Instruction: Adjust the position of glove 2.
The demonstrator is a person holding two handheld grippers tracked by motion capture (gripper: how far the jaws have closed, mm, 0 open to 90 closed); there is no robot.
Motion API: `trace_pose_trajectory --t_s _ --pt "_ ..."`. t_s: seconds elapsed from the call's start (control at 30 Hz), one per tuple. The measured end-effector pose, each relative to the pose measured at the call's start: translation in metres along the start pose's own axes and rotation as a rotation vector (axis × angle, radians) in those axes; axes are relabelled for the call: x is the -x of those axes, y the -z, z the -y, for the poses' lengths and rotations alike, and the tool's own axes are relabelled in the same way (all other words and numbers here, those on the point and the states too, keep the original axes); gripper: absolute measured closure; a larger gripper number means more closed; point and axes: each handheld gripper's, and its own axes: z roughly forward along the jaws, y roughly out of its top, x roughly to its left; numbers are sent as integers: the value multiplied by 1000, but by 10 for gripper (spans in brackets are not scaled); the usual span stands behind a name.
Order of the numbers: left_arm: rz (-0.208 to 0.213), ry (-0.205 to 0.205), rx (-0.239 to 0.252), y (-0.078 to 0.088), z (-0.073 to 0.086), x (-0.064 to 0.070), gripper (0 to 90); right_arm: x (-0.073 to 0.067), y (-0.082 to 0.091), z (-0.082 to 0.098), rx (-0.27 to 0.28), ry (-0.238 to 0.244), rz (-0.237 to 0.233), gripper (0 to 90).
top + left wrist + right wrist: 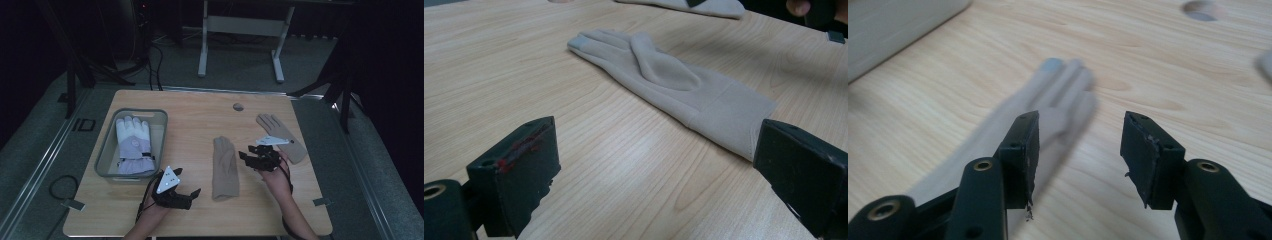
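High view: left gripper (192, 194) low near the table (200, 112) front edge, jaws apart and empty. Just right of it, a tan glove (224, 167) flat on the wood, fingers pointing away. Right gripper (248, 156) just right of that glove, tips toward it, jaws parted, nothing between. Beyond and right of the right gripper, a second tan glove (282, 136), partly under the gripper's grey plate. Up and left of the left gripper, a grey bin (107, 147) with a white glove (133, 145) inside.

Left gripper view: jaws wide apart and empty, low over the table (499, 75). Tan glove (674, 87) ahead, lying flat, cuff end nearest, just beside the right-hand jaw, fingers pointing away. Whether cuff and jaw touch: cannot tell. Second glove (704, 6) far ahead at the top edge.

Right gripper view: jaws released, about half spread, nothing between them. Tan glove (1058, 95) blurred, ahead and partly behind the left-hand jaw, grey fingertip farthest away. Bin (893, 30) wall far ahead to the left. Bare table (1158, 65) ahead of the right-hand jaw.
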Motion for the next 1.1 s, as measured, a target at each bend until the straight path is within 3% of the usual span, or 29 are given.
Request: trace_pose_trajectory --t_s 0.07,0.1,0.17,0.47,0.77,0.87,1.1 --pt "4 3 0 0 0 0 46 13 6 1 18 -13 10 503" --pt "4 3 0 0 0 0 46 13 6 1 18 -13 10 503" --pt "7 2 1 0 0 0 46 32 12 2 28 -19 26 505" --pt "8 6 7 -1 1 0 46 83 26 8 20 -42 119 521" --pt "15 7 10 -1 2 0 46 115 27 11 11 -60 166 522" --pt "17 6 12 -1 2 -1 46 132 24 6 10 -73 183 523" --pt "23 4 18 -1 3 -1 46 155 15 0 -1 -90 217 508"
